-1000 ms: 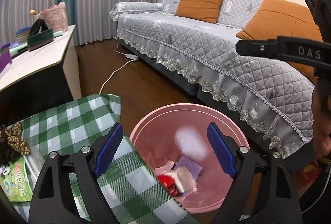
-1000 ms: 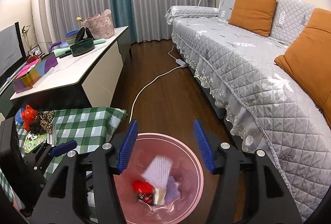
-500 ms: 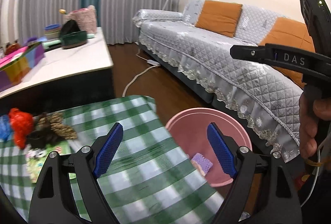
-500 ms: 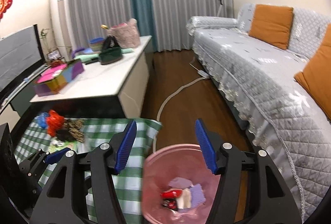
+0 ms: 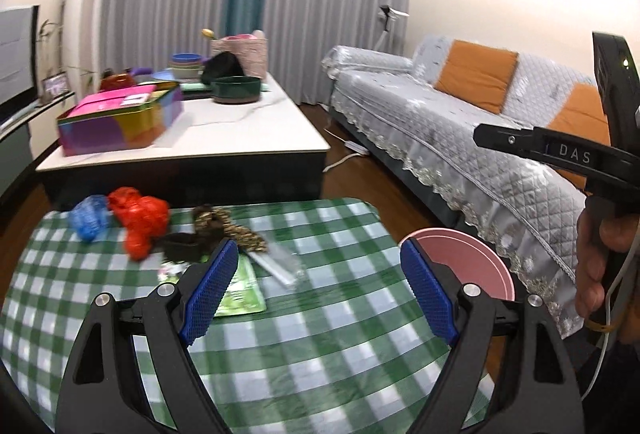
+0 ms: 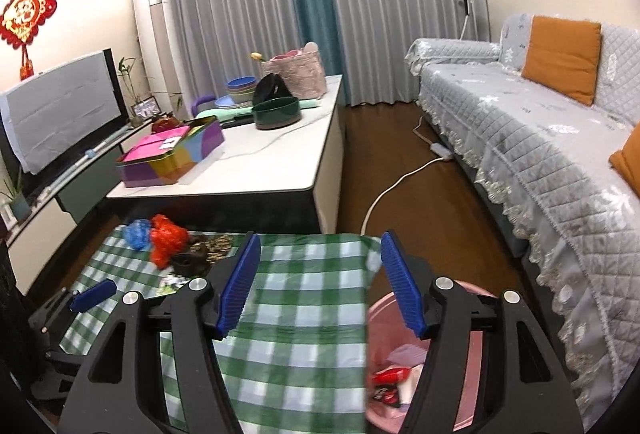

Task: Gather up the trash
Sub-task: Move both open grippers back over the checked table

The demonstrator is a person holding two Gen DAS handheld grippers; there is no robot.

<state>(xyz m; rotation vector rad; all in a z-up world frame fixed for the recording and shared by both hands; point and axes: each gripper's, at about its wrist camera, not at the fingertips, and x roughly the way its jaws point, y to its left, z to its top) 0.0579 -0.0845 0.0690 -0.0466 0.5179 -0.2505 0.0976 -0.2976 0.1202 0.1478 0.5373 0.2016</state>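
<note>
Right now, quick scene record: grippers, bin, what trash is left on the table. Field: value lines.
left gripper: open, nothing between the pads, over the checked tablecloth
right gripper: open, empty; jaws have just been opening
pink bin: on the floor at the table's sofa side, holds a red wrapper and pale scraps
trash left on table: blue bag, red bag, black-and-gold wrapper, green packet, clear plastic piece
trash location: far left part of the table, bunched together
held items: none
</note>
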